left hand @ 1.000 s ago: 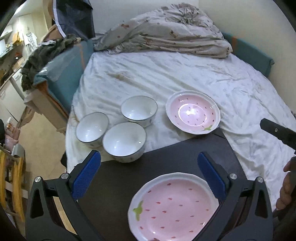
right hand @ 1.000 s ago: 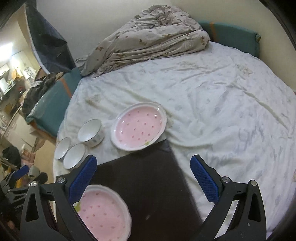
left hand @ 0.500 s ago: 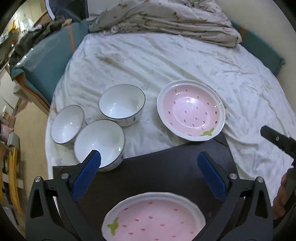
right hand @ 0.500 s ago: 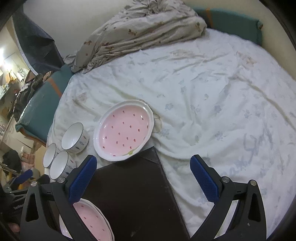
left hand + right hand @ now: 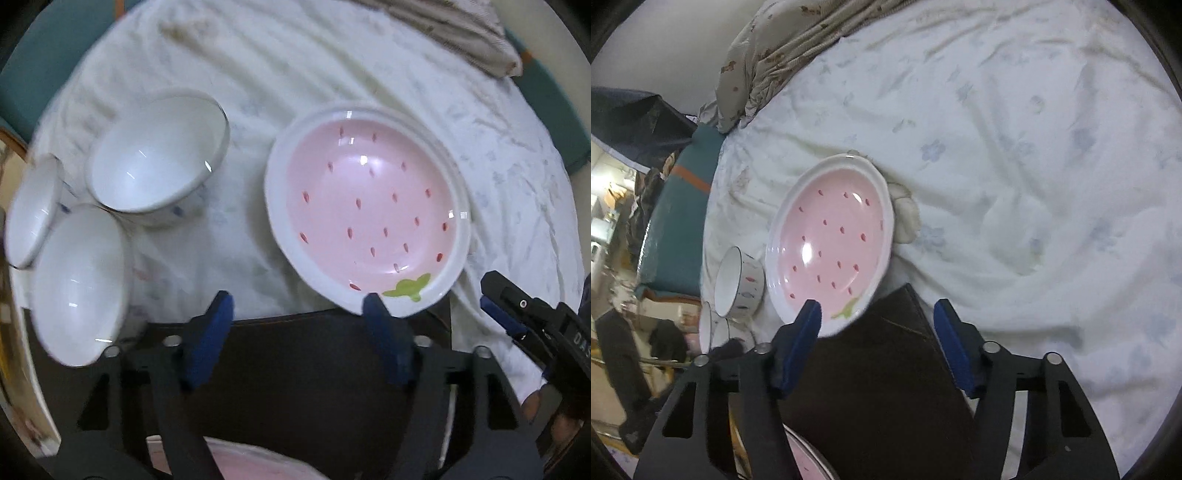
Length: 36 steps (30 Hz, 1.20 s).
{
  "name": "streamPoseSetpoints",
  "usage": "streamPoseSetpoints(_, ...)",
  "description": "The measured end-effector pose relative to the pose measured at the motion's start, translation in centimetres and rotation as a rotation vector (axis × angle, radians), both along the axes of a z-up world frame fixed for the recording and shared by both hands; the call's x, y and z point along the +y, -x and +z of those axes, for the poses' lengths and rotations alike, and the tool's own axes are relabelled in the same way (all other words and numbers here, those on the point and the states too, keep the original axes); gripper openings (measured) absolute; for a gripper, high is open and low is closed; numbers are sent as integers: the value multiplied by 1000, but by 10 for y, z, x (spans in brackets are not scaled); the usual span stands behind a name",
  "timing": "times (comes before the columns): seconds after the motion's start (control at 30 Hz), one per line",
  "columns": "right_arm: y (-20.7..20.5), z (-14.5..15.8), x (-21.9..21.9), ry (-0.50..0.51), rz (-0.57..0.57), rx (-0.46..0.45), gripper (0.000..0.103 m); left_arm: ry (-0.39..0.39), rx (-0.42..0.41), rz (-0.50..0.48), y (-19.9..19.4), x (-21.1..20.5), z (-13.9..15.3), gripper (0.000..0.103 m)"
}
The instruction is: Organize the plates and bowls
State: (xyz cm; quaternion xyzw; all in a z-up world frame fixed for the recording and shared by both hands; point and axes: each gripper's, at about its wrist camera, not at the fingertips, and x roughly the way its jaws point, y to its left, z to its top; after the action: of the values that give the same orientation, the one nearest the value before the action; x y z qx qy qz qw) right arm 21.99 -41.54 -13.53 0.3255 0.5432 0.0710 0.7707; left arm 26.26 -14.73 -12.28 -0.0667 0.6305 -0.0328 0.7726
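Left wrist: 3 bowls beside strawberry plate.

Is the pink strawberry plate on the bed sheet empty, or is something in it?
Empty. The pink strawberry-patterned ceramic plate shows its whole inside, only painted seeds and a green leaf. It lies right way up on the white bed sheet.

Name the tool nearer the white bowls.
Left. The left tool is just beside the bowls; the right tool is beyond the pink plate. Both have just been closing on nothing.
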Motion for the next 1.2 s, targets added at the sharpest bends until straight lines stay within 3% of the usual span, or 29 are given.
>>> streamPoseSetpoints(0.1, -12, -12, 1, -32, -3, 20, 54, 2, 22, 11, -7, -6, -15, 60)
streamPoseSetpoints(0.17, -18, -20, 2, -42, 0, 37, 45, 14, 37, 23, -12, -7, -24, 51)
streamPoseSetpoints(0.33, -32, -38, 4, -53, 16, 74, 34, 50, 45, 42, -22, -7, -35, 32)
streamPoseSetpoints(0.53, -39, -49, 18, -23, 67, 91, 14, 44, 65, 53, -26, -13, -36, 29)
streamPoseSetpoints(0.83, -22, -29, 28, 0, 90, 65, 13, 3, 79, -5, -19, -17, -26, 29)
streamPoseSetpoints(1.03, 21, -17, 36, 24, 91, 67, 14, -3, 83, -116, 13, -27, -17, 29)
streamPoseSetpoints(1.2, 64, -18, 23, -17, 21, 93, 14, -15, 104, -199, 41, -41, -11, 29)
